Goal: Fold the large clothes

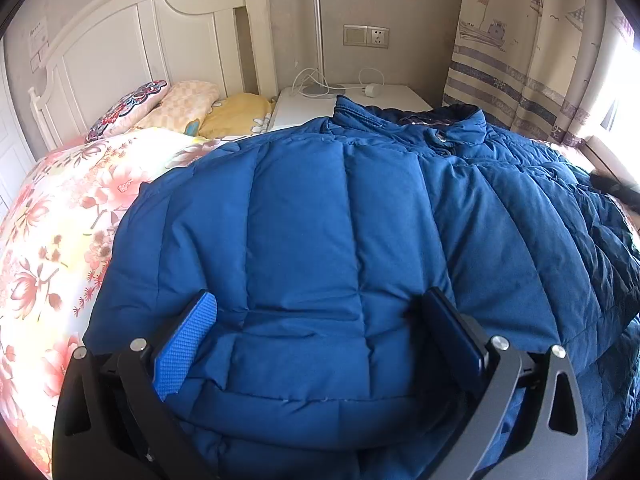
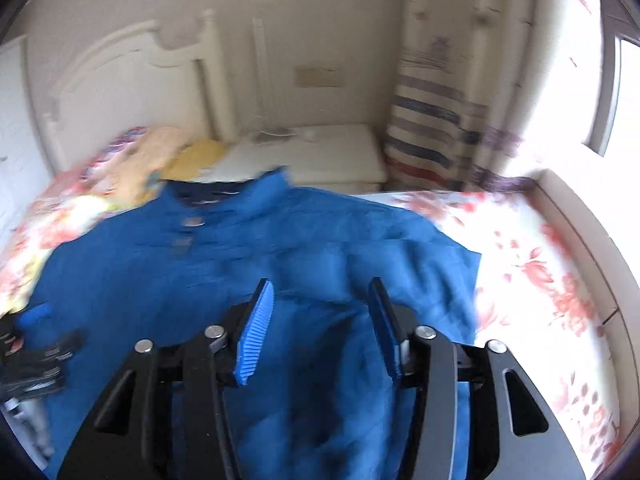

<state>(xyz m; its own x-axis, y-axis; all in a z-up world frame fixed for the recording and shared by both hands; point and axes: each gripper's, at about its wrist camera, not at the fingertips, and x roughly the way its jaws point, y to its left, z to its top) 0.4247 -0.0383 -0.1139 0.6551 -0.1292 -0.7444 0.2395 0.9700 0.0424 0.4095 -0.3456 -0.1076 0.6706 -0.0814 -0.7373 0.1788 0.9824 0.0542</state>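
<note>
A large blue quilted jacket (image 1: 340, 220) lies spread on a floral bedspread (image 1: 60, 220), its collar (image 1: 440, 120) toward the nightstand. My left gripper (image 1: 320, 298) is low on the jacket's near part, jaws wide open. A puffy fold bulges up between the fingers, and the upper face of the left blue pad (image 1: 188, 344) is bare. In the blurred right wrist view my right gripper (image 2: 321, 283) hangs open above the jacket (image 2: 240, 260), with nothing between its pads. A dark blurred shape (image 2: 32, 356) at the left edge looks like the other gripper.
Pillows (image 1: 180, 104) lie against the white headboard (image 1: 140, 48). A white nightstand (image 1: 352, 100) with a lamp pole and cables stands past the collar. A striped curtain (image 1: 520, 60) hangs at the right, and a window ledge (image 2: 580, 220) borders the bed.
</note>
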